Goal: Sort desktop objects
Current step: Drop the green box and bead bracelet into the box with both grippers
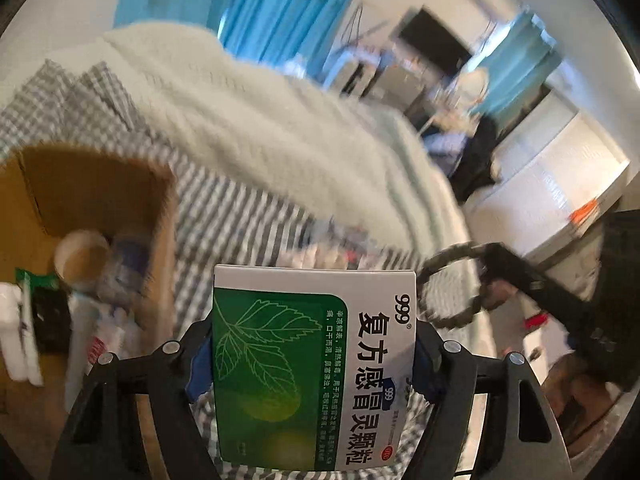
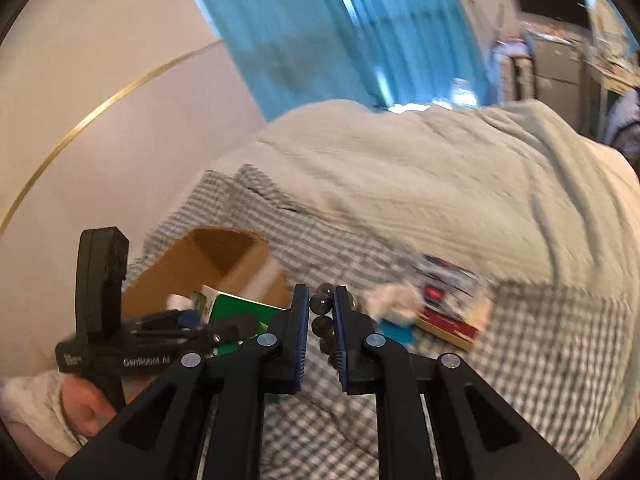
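My left gripper (image 1: 314, 344) is shut on a green-and-white medicine box (image 1: 312, 364) and holds it above the checked bedsheet, just right of an open cardboard box (image 1: 96, 184). The cardboard box holds a paper cup (image 1: 80, 256), a bottle, tubes and packets. My right gripper (image 2: 321, 312) is shut on a string of dark beads (image 2: 321, 304). In the left wrist view the bead loop (image 1: 448, 288) hangs from the right gripper (image 1: 532, 280) at the right. In the right wrist view the left gripper with the green box (image 2: 236, 312) is at the left, before the cardboard box (image 2: 224, 256).
A pale green blanket (image 1: 256, 120) lies heaped on the checked sheet (image 2: 540, 344). A pile of small items, among them a red-edged box (image 2: 448, 320), a blue piece and white tissue, lies on the sheet ahead of the right gripper. Blue curtains (image 2: 300, 28) hang behind.
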Available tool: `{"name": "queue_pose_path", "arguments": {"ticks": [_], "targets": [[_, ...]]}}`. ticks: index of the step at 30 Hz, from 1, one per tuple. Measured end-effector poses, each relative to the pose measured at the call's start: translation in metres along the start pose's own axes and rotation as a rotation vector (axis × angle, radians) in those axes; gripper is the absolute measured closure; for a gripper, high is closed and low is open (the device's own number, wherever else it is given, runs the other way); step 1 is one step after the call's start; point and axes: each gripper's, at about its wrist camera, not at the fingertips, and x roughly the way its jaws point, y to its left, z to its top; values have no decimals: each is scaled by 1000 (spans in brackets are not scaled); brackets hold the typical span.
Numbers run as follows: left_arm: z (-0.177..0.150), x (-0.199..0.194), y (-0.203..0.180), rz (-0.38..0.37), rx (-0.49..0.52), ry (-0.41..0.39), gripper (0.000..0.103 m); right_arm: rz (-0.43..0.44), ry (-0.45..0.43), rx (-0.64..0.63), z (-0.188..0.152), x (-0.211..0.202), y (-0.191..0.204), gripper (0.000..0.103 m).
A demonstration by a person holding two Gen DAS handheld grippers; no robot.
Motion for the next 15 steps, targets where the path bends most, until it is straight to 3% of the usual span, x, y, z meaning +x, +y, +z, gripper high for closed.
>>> {"name": "queue_pose_path", "arguments": {"ticks": [3, 7, 11, 13, 14, 15], "targets": [[18, -42, 10, 70, 29, -128, 26, 63, -5, -91, 24, 14, 42, 91], [34, -74, 42, 271, 27, -208, 25, 149, 14, -197, 45, 43, 95, 92], [28, -69, 84, 423, -35, -182, 24, 197, 66, -256, 53, 85, 130, 91], [20, -59, 105, 474, -73, -127, 23, 188, 98, -260, 52, 104, 139, 91], [18, -57, 110, 481, -80, -110, 21, 166, 114, -255, 49, 113, 142, 85], [15, -51, 117, 491, -100, -80, 18, 165, 118, -250, 48, 115, 141, 71]]}}
